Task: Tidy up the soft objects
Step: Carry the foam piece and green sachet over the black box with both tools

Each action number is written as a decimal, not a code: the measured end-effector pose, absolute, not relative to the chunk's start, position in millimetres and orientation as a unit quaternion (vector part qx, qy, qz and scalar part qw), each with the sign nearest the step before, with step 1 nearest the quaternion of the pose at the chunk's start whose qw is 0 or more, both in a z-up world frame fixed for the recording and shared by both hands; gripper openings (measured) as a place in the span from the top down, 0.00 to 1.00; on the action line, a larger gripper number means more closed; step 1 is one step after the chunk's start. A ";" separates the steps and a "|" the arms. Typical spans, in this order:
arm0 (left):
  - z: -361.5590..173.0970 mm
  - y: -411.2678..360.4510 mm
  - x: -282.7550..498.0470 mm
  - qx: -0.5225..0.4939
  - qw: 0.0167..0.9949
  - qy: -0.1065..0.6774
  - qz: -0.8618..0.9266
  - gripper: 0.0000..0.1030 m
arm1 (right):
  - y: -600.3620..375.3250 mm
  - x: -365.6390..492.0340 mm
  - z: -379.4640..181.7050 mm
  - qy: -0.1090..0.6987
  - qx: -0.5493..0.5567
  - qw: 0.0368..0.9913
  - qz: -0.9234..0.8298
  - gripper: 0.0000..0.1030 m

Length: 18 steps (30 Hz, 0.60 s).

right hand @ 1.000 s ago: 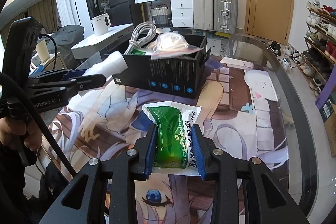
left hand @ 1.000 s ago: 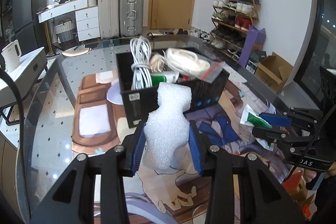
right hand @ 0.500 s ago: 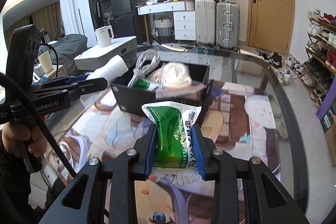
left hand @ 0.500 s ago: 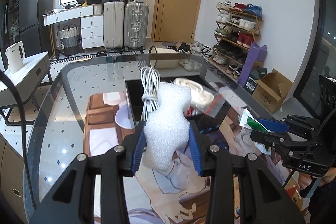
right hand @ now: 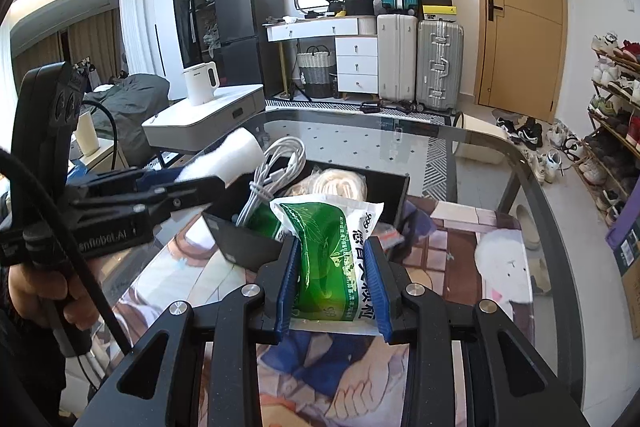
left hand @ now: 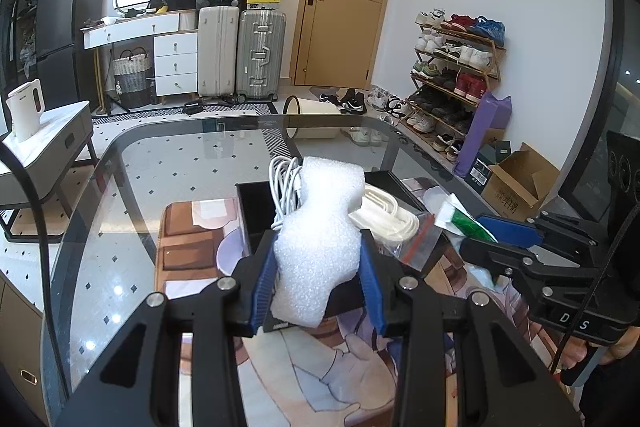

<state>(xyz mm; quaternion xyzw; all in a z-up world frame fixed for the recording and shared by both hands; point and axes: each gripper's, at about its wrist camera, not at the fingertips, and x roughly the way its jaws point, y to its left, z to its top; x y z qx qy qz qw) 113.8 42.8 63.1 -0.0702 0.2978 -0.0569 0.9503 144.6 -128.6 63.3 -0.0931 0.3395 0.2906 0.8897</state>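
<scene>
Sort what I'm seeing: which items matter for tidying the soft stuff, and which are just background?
In the job:
- white foam piece, held in the left gripper
- green sachet pack, held in the right gripper
- black box with white cable bundle and bagged white cord

Lying about:
- suitcases
- shoe rack
- white kettle
- cardboard box

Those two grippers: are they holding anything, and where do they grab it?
Left gripper clamps white foam piece by its lower sides. Right gripper pinches green-and-white packet by its lower half.

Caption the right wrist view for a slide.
Right claw grips a green sachet before a black box of cables.
</scene>
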 end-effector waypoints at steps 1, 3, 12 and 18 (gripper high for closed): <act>62.2 42.4 115.5 -0.072 0.950 0.298 -0.057 0.63 | -127.3 147.0 63.4 0.339 -0.092 0.890 0.291 0.68; 60.6 41.1 119.8 -0.075 0.949 0.299 -0.060 0.63 | -124.7 155.4 62.2 0.341 -0.088 0.889 0.293 0.68; 51.9 33.5 143.7 -0.076 0.947 0.306 -0.063 0.63 | -115.2 195.4 59.3 0.343 -0.071 0.887 0.300 0.69; 44.8 34.8 155.3 -0.078 0.945 0.313 -0.060 0.63 | -106.1 216.2 54.0 0.349 -0.071 0.885 0.300 0.69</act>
